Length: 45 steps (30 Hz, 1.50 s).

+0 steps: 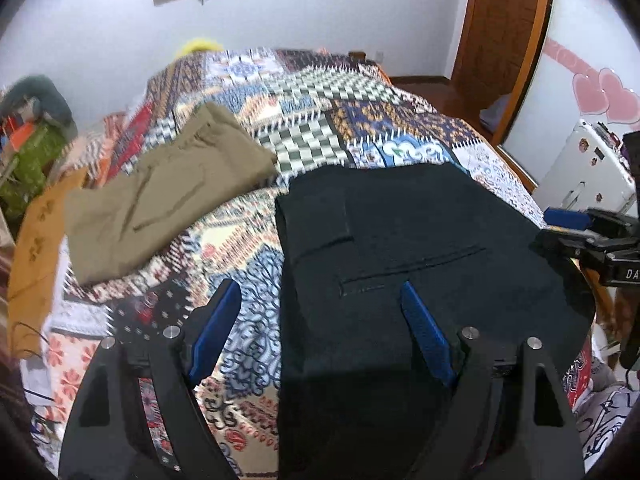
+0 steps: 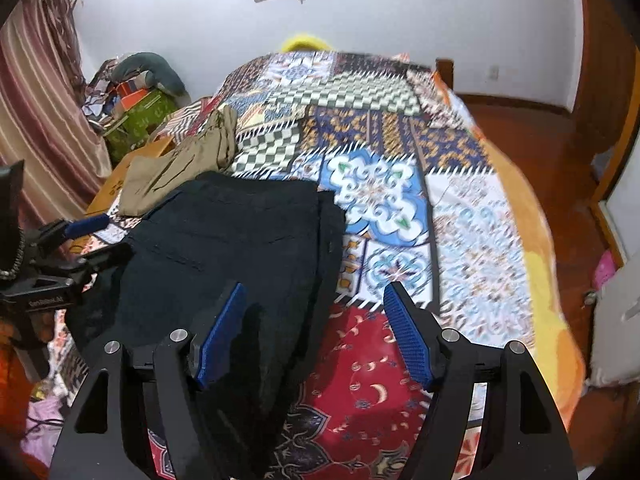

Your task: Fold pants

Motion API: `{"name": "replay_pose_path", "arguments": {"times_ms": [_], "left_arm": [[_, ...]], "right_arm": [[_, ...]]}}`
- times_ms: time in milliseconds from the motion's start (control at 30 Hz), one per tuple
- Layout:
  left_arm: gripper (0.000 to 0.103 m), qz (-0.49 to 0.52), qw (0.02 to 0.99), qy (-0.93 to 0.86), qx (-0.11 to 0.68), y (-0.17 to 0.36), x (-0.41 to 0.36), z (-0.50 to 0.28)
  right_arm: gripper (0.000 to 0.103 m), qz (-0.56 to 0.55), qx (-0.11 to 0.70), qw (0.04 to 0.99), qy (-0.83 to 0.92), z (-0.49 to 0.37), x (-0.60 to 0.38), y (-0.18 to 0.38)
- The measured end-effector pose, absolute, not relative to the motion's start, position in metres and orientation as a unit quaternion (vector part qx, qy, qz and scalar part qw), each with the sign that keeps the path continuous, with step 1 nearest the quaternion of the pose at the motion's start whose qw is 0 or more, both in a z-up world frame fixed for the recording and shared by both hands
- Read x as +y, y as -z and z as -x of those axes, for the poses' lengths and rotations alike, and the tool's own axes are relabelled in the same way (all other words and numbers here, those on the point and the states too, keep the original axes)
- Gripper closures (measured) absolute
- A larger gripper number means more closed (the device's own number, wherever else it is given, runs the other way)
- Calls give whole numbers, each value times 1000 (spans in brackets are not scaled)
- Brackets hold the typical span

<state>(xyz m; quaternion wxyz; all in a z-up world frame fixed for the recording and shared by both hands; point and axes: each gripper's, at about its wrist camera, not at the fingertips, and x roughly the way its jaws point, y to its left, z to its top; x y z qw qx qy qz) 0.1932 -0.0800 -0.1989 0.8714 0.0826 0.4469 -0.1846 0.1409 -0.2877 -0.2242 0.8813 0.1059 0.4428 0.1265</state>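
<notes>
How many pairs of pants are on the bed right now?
2. The folded black fabric pants lie near the front edge of the patterned bedspread; the folded khaki cotton pants lie further back on the left. More may be hidden.

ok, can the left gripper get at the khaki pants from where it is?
Probably yes. The left gripper is open and holds nothing, and the khaki pants lie uncovered on the bedspread beyond it, clear of the black pants.
</notes>
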Motion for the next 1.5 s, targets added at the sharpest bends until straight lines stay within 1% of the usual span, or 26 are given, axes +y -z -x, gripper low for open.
{"name": "replay_pose_path", "arguments": {"times_ms": [133,167,267,333,433,533,600,733,833,1100,1167,1333,1433,1500], "left_arm": [[18,-66,861,190,467,211,-78,-201],[18,-60,858,195,472,212,-77,-203],[15,-43,847,210,486,217,-75,-211],[11,-29,837,217,501,221,-72,-218],[11,-1,814,236,531,229,-67,-229],[7,25,794,249,555,237,-64,-240],[6,40,783,255,566,240,-63,-245],[6,45,773,264,575,241,-68,-253],[6,50,766,270,582,241,-69,-254],[6,15,747,299,593,236,-76,-234],[6,14,745,301,595,239,-77,-236],[5,12,743,305,595,247,-88,-252],[5,8,739,312,597,248,-95,-259],[6,11,739,311,597,248,-96,-261]], "right_arm": [[34,-138,479,855,-145,-149,-288,242],[31,-144,484,850,-148,-152,-288,245],[27,-159,493,840,-159,-158,-289,251],[26,-167,500,834,-166,-162,-288,256],[25,-181,508,822,-181,-172,-287,262],[24,-190,513,815,-193,-180,-288,266],[23,-201,518,806,-203,-187,-290,270],[17,-226,527,789,-221,-196,-293,281],[17,-230,530,784,-226,-195,-296,281],[17,-227,541,772,-243,-175,-299,277],[15,-225,541,771,-249,-173,-297,277],[14,-223,542,767,-261,-185,-290,279],[15,-218,542,766,-269,-194,-285,278],[17,-214,541,767,-270,-200,-281,278]]}}
